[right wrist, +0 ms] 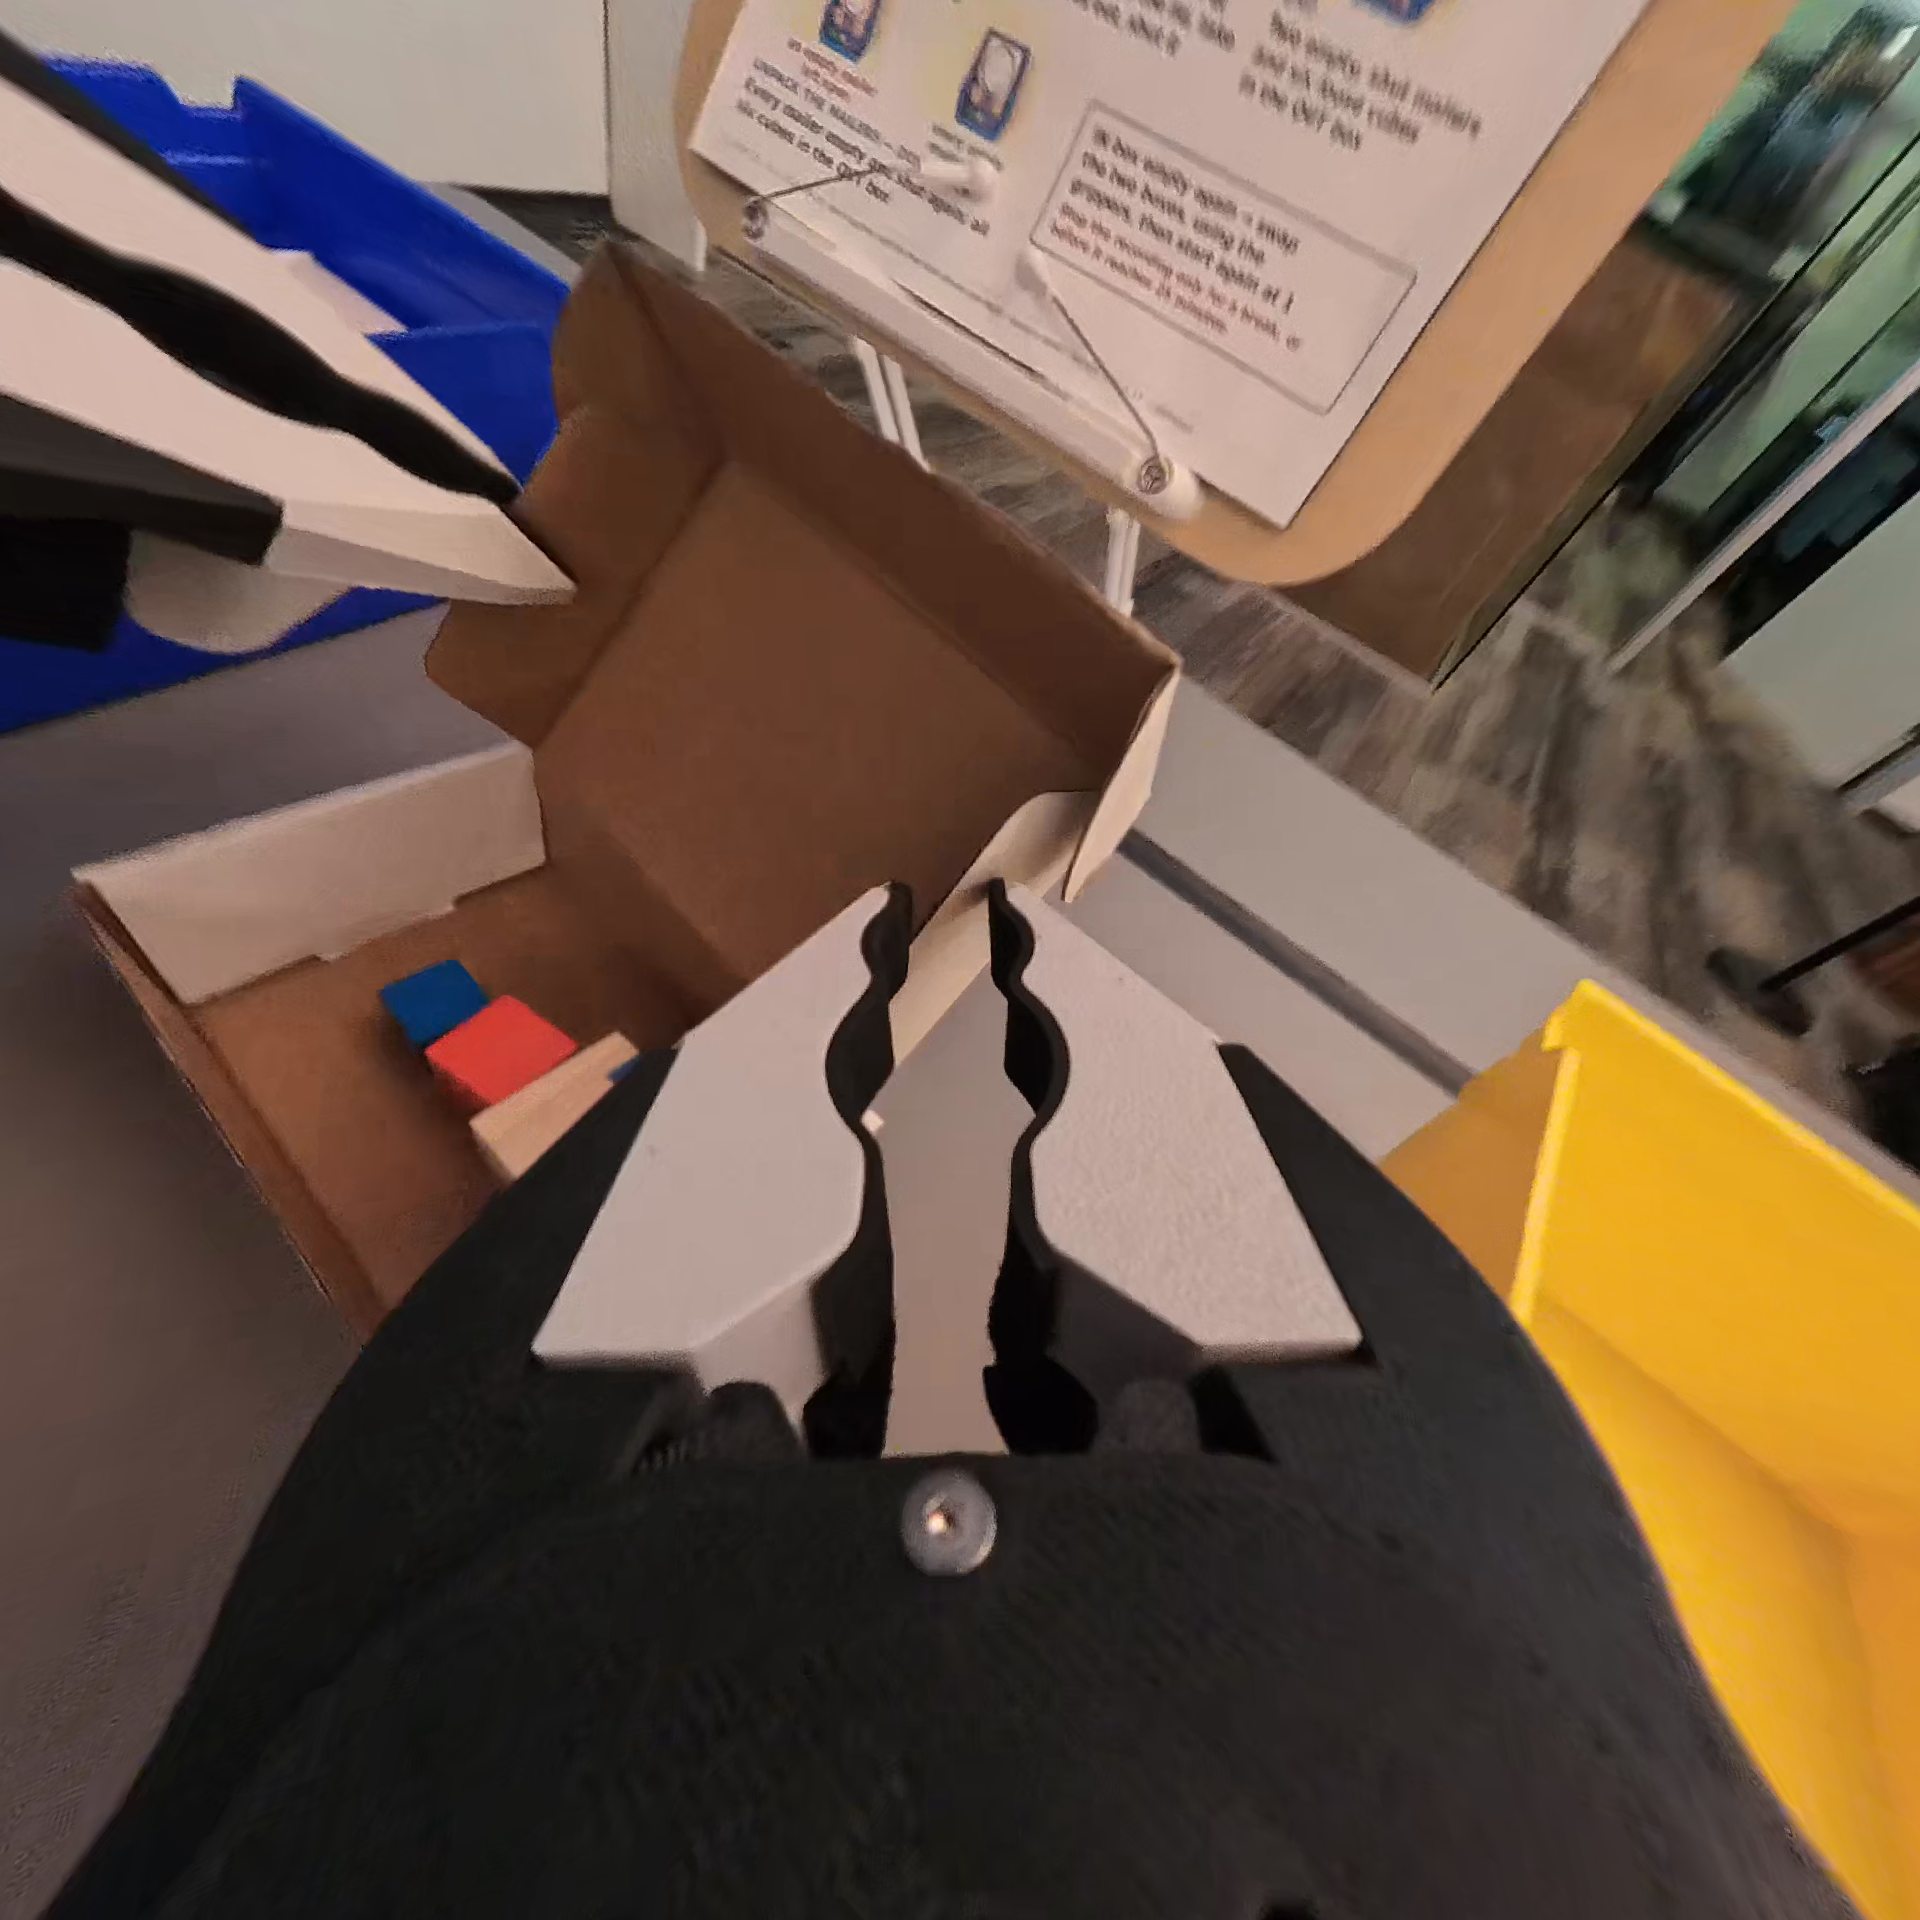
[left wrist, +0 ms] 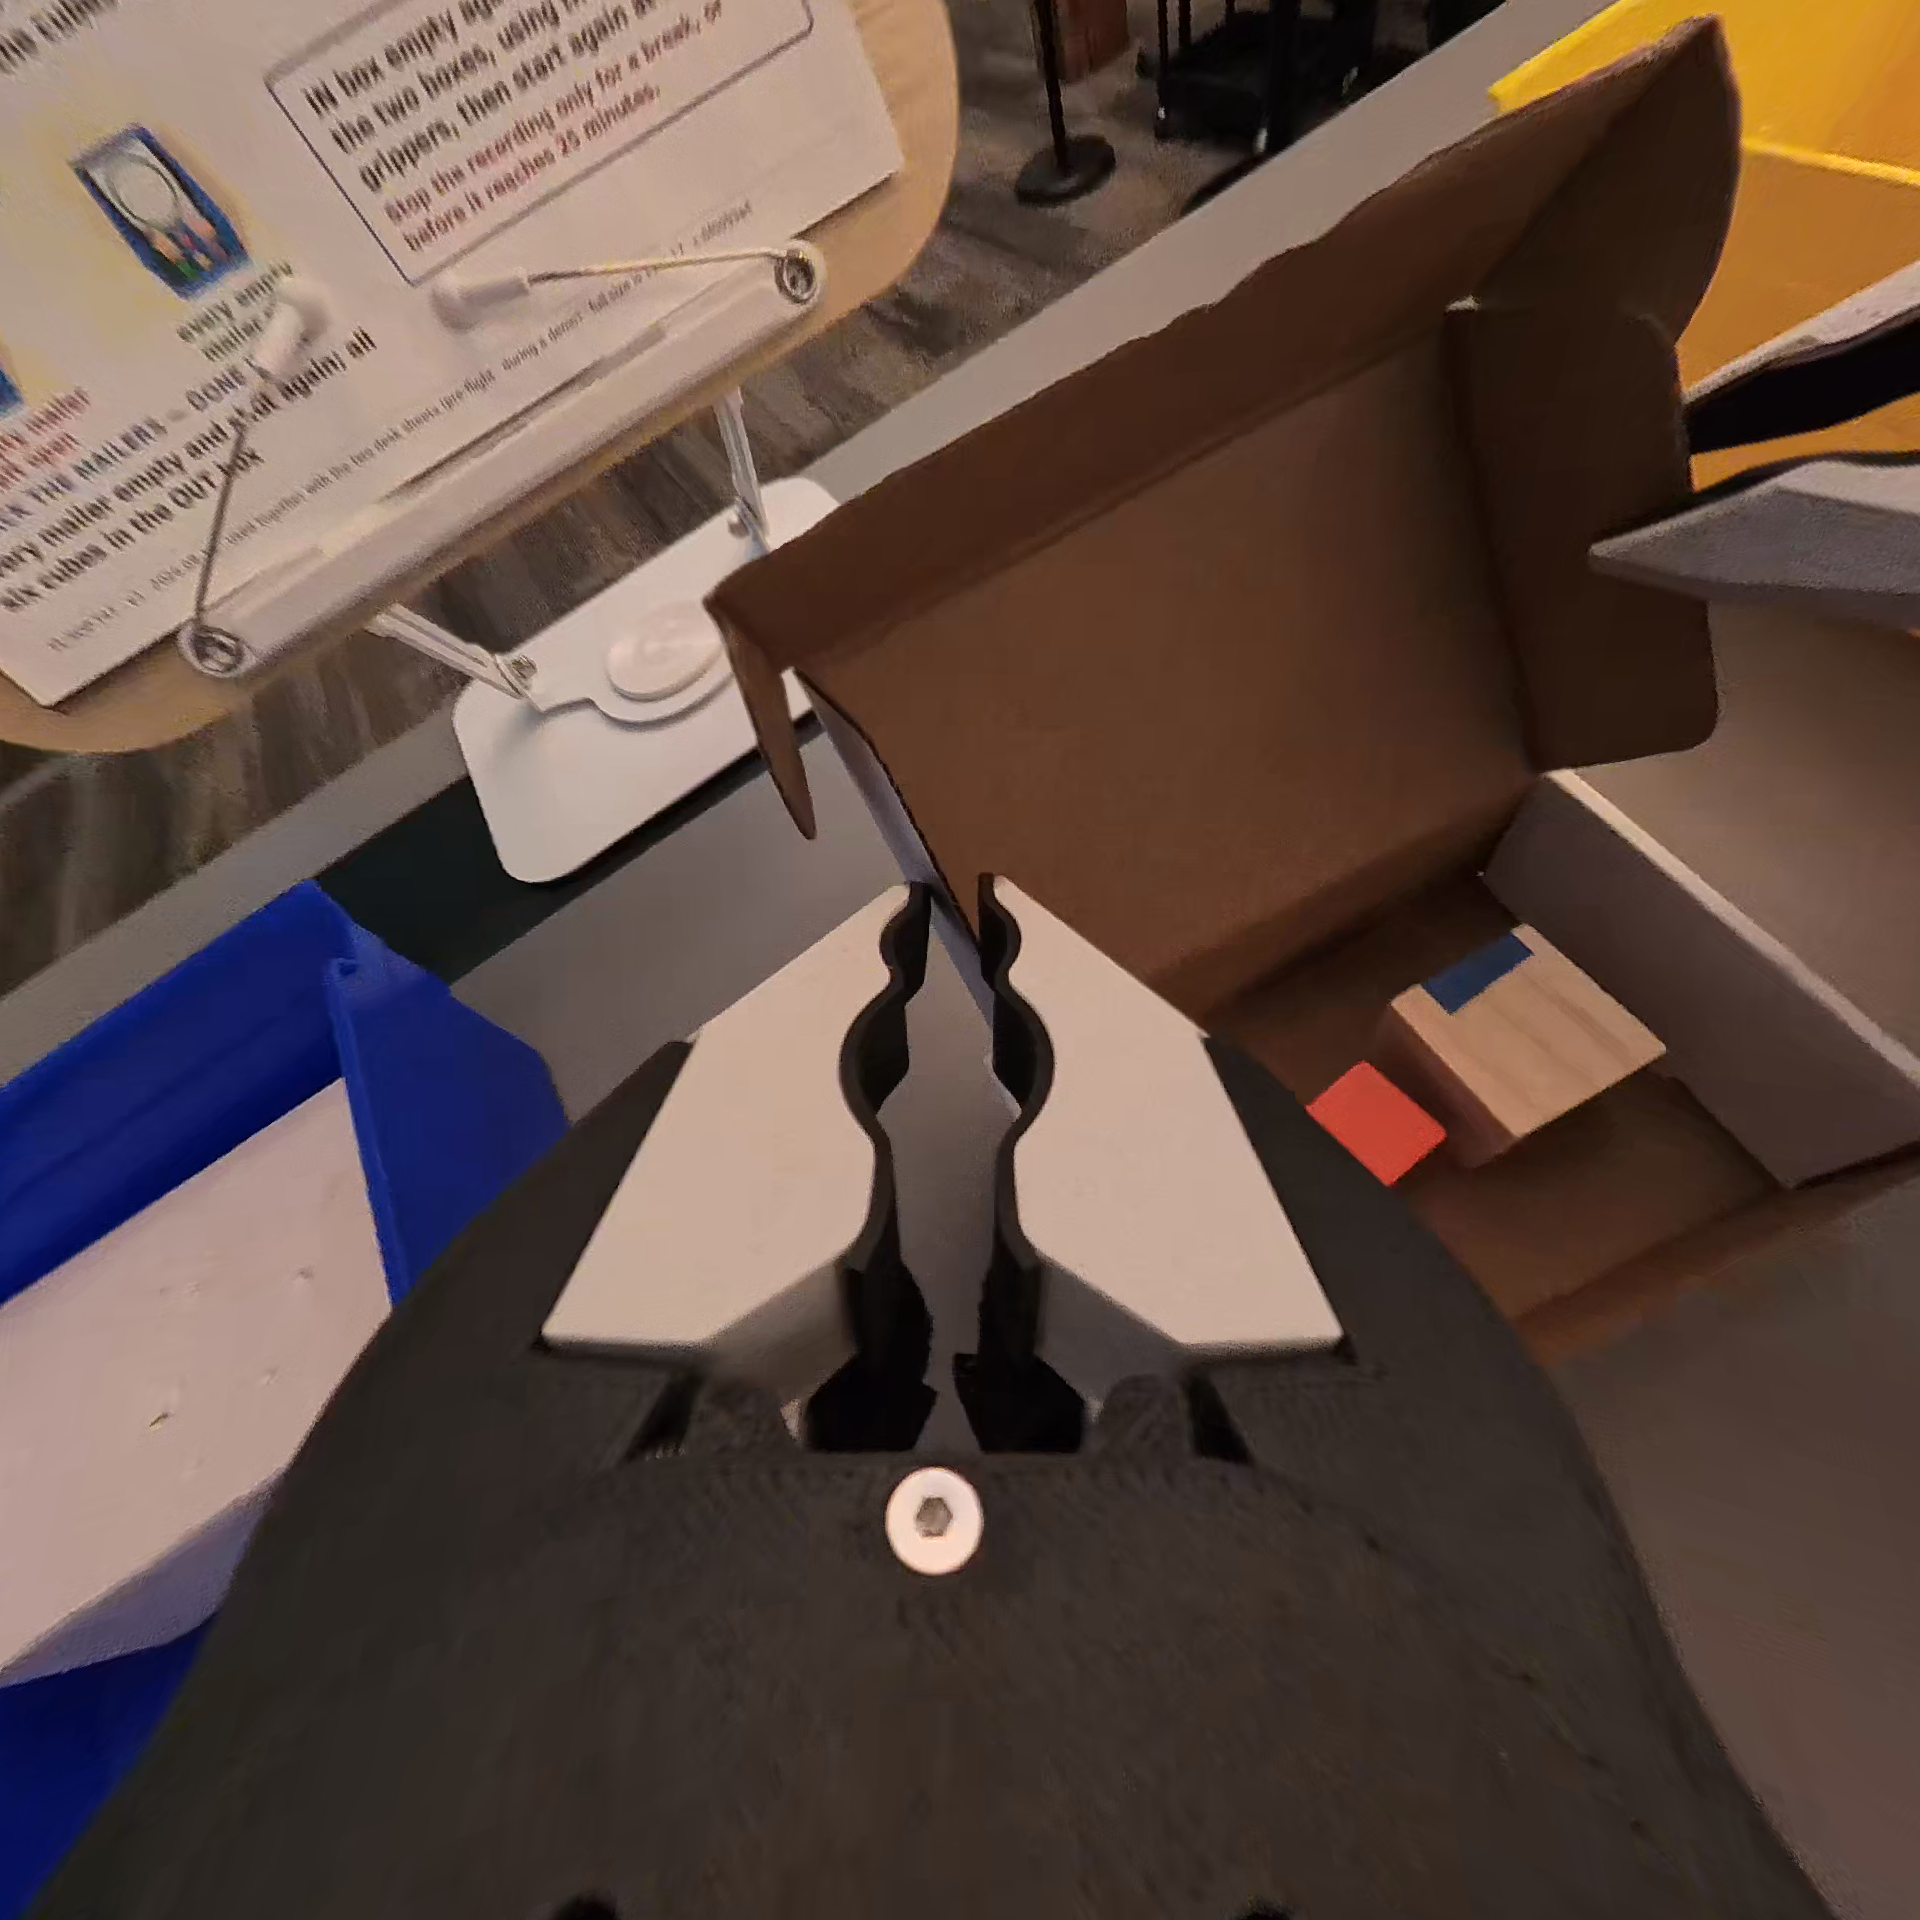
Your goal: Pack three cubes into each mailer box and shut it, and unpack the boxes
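Observation:
An open mailer box (left wrist: 1683, 997) stands on the table, its brown lid (left wrist: 1195, 675) raised upright. Inside it lie a red-topped cube (left wrist: 1377, 1122) and a wooden cube with a blue mark (left wrist: 1517, 1049). The right wrist view shows a blue cube (right wrist: 431, 997), a red cube (right wrist: 499, 1049) and a wooden cube (right wrist: 551, 1117) in the box (right wrist: 291, 894). My left gripper (left wrist: 954, 894) is nearly closed on the lid's left side edge. My right gripper (right wrist: 948, 899) is nearly closed on the lid's right side flap (right wrist: 1101, 790). Each gripper shows in the other's view, the left gripper (right wrist: 540, 540) and the right fingers (left wrist: 1766, 551).
A blue bin (left wrist: 208, 1039) holding something white sits left of the box. A yellow bin (right wrist: 1714, 1299) sits right of it. An instruction sheet on a wooden stand (left wrist: 416, 260) with a white base (left wrist: 623, 748) stands behind the box, near the table's far edge.

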The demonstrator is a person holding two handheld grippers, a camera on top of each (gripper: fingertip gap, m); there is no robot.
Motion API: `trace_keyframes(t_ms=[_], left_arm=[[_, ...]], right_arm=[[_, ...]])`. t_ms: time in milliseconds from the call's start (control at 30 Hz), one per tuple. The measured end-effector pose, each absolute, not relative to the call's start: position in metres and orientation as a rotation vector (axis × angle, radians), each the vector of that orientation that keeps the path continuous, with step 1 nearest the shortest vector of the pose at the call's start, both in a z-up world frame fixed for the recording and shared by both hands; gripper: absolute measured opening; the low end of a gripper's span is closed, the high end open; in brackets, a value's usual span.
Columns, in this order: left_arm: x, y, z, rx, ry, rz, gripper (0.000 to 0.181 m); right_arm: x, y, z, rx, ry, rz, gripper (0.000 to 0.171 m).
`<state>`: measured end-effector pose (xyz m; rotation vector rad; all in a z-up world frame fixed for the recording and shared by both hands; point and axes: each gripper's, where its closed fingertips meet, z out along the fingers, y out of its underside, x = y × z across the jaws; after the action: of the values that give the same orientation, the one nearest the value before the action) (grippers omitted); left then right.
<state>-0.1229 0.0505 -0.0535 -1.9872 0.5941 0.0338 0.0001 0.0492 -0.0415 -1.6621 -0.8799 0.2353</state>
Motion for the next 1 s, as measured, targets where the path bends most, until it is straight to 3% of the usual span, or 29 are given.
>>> trace_keyframes(t_ms=[33, 400, 600, 767, 1000], left_arm=[[-0.122, 0.044, -0.053, -1.96, 0.601, 0.05, 0.008], [-0.117, -0.013, -0.073, -1.952, 0.668, -0.007, 0.009], [-0.114, -0.01, -0.075, -1.851, 0.749, 0.232, 0.008], [-0.115, -0.01, -0.074, -1.863, 0.723, 0.183, 0.007], [-0.115, -0.01, -0.075, -1.864, 0.725, 0.165, 0.007]], right_arm=[[0.001, 0.044, -0.042, -1.636, -0.891, 0.19, 0.014], [0.011, -0.009, -0.068, -1.626, -0.9, 0.116, 0.011], [0.012, -0.007, -0.072, -1.614, -0.921, 0.063, 0.019], [0.013, -0.006, -0.067, -1.576, -0.899, 0.071, 0.032], [0.027, -0.003, -0.062, -1.565, -0.899, 0.002, 0.034]])
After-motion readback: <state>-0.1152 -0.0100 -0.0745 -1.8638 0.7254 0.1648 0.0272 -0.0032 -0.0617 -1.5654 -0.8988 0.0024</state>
